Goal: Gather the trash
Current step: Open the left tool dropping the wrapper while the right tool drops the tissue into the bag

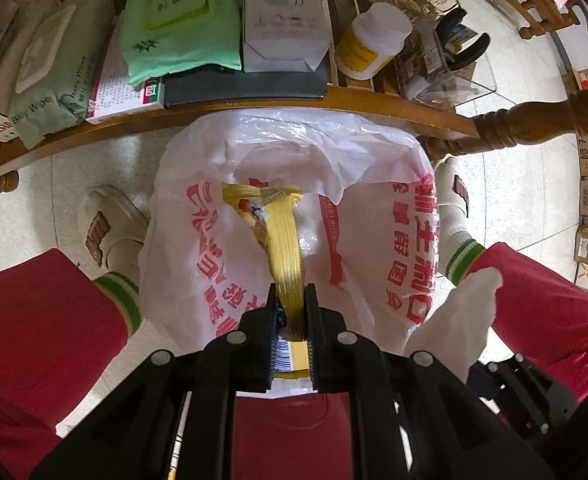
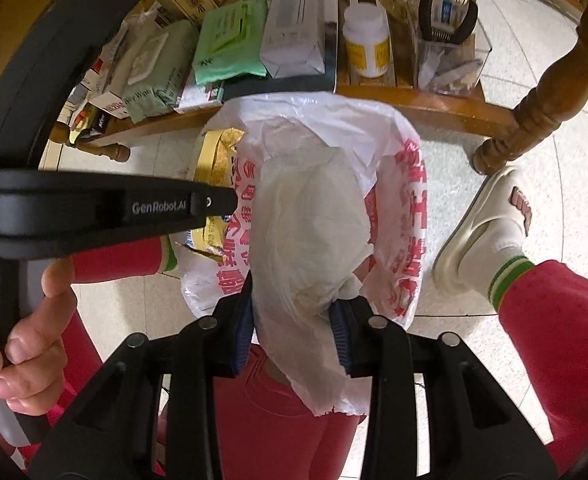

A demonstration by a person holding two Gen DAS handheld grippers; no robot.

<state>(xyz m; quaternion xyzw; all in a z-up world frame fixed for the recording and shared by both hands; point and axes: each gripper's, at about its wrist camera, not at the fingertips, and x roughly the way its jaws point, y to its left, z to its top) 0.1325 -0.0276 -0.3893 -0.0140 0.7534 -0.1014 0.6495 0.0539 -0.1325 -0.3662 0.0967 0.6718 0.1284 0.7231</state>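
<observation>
Left tongs (image 1: pixel 291 304): clenched on yellow wrapper (image 1: pixel 281 236), over mouth of white plastic bag (image 1: pixel 374 240) on floor | Right tongs (image 2: pixel 294 312): clenched on crumpled tissue (image 2: pixel 306 220), above bag, near table (image 2: pixel 414 100)

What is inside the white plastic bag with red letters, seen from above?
The far end of the yellow wrapper, held by the left gripper, reaches into the plastic bag. The right gripper holds a crumpled white tissue above it. The bag's bottom is covered by wrapper and folds.
</observation>
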